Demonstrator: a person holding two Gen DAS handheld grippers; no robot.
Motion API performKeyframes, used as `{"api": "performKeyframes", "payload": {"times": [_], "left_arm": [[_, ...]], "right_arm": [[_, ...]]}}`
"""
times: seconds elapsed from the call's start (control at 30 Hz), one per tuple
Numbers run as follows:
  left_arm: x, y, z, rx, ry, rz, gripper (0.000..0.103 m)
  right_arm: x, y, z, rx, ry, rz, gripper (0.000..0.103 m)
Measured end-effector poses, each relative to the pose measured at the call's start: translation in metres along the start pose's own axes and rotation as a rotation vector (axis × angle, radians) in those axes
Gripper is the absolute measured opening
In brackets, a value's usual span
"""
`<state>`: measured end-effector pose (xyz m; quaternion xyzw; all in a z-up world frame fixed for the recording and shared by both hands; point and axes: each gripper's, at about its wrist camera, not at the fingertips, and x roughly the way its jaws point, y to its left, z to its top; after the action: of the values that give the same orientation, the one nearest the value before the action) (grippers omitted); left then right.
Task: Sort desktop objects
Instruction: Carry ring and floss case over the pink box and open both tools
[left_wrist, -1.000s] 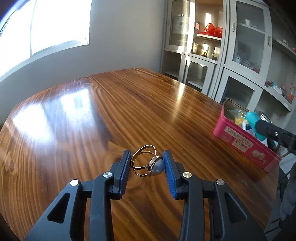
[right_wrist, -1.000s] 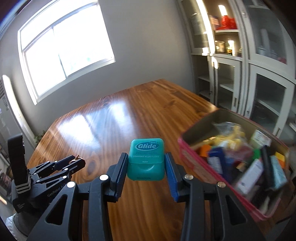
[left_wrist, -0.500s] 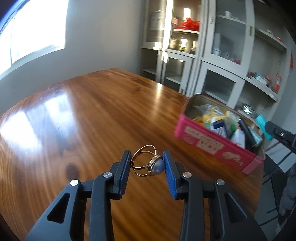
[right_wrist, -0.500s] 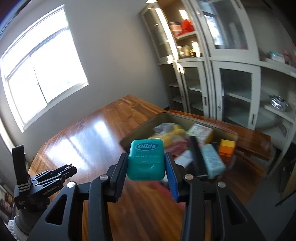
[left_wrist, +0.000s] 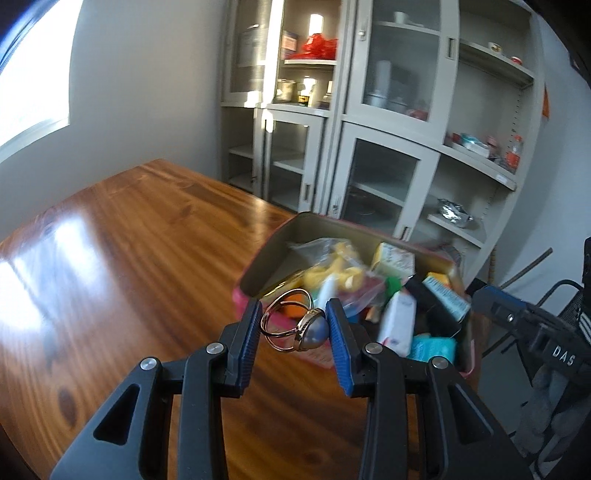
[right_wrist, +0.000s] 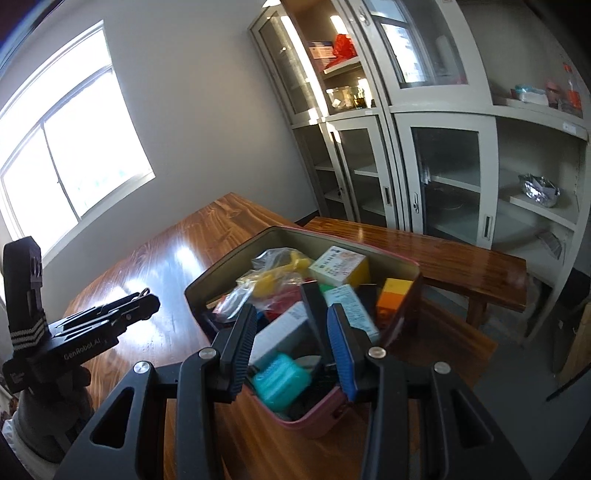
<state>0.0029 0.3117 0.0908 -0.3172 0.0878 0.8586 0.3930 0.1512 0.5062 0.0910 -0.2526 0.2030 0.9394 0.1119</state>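
Note:
My left gripper (left_wrist: 292, 326) is shut on a gold ring with a grey-blue stone (left_wrist: 314, 330), held in the air just before the near rim of the pink tin (left_wrist: 263, 254). In the right wrist view the left gripper (right_wrist: 146, 301) shows at the left of the tin (right_wrist: 317, 419). My right gripper (right_wrist: 291, 332) hovers over the tin's near corner, its jaws apart with nothing between the pads. The teal floss box (right_wrist: 281, 380) lies tilted inside the tin below them, also seen as a teal shape (left_wrist: 433, 349) from the left wrist.
The tin is crowded with several small boxes, a yellow bag (right_wrist: 275, 275) and an orange block (right_wrist: 395, 295). It stands near the edge of the wooden table (left_wrist: 129, 240). A wooden bench (right_wrist: 443, 254) and grey glass-door cabinets (right_wrist: 424, 155) stand behind.
Both grippers swung toward the tin. The floss box has left the right gripper's pads and now lies in the tin. The left gripper still carries the ring, now close to the tin.

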Motion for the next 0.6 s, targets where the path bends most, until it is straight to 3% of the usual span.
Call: {"api": "performKeyframes", "payload": {"times": [0.17, 0.23, 0.3, 0.5, 0.57, 0.6], "left_arm": [[0.016, -0.022, 0.011, 0.035, 0.008, -0.04, 0.039], [0.023, -0.031, 0.015, 0.049, 0.01, -0.057, 0.039], [0.031, -0.037, 0.017, 0.058, 0.018, -0.071, 0.039], [0.052, -0.044, 0.02, 0.04, 0.049, -0.114, 0.039], [0.056, -0.043, 0.019, 0.017, 0.065, -0.14, 0.048], [0.057, -0.042, 0.019, 0.008, 0.069, -0.142, 0.062]], "right_arm": [[0.001, -0.007, -0.001, 0.016, 0.013, 0.002, 0.045], [0.001, -0.008, -0.003, 0.022, 0.015, 0.005, 0.056], [0.0, -0.01, -0.004, 0.033, 0.012, 0.003, 0.061], [-0.011, -0.016, -0.007, 0.058, -0.002, -0.003, 0.067], [-0.014, -0.019, -0.008, 0.068, -0.007, -0.003, 0.072], [-0.015, -0.02, -0.008, 0.075, -0.01, -0.003, 0.077]]}}
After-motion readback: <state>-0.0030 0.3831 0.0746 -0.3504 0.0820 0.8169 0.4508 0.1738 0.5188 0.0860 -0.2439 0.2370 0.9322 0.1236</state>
